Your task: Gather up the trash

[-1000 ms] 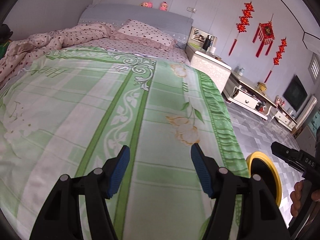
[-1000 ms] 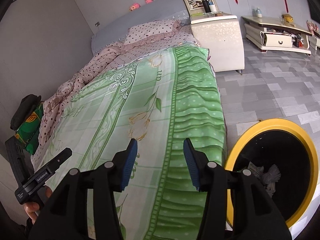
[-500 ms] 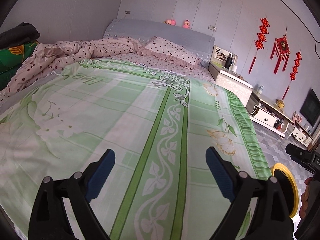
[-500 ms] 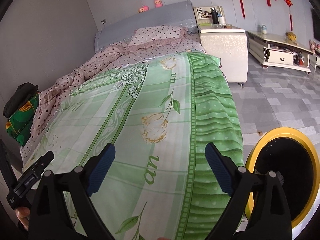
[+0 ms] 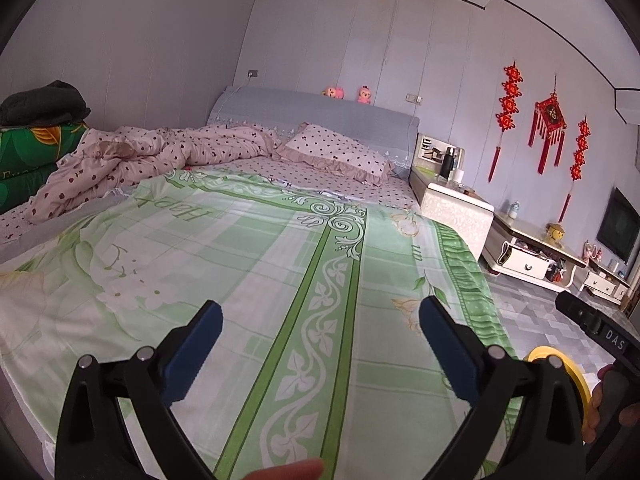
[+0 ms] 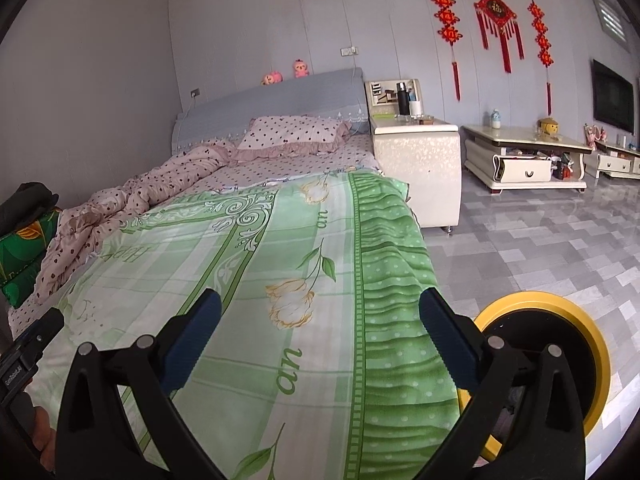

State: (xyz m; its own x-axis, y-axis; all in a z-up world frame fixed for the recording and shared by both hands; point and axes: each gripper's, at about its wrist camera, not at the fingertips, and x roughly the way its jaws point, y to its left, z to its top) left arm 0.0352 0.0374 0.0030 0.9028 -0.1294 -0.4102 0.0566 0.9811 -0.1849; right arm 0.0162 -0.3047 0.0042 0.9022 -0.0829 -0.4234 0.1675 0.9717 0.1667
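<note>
My left gripper (image 5: 320, 344) is wide open and empty above the foot of a bed with a green flowered sheet (image 5: 248, 280). My right gripper (image 6: 320, 334) is wide open and empty over the bed's right edge. A black trash bin with a yellow rim (image 6: 600, 344) stands on the floor beside the bed, partly hidden behind my right finger; it shows as a yellow sliver in the left wrist view (image 5: 576, 376). No loose trash shows on the sheet (image 6: 256, 264).
A crumpled pink dotted quilt (image 5: 152, 160) and pillow (image 5: 336, 152) lie at the head. A white bedside cabinet (image 6: 416, 160) and low TV stand (image 6: 524, 156) stand right of the bed. Grey tiled floor (image 6: 540, 240) spreads to the right. Green folded bedding (image 5: 28, 160) sits at left.
Both grippers have opened from narrow to wide and tilted upward, so more of the wall and room shows. The bin has slid lower and sideways in both views.
</note>
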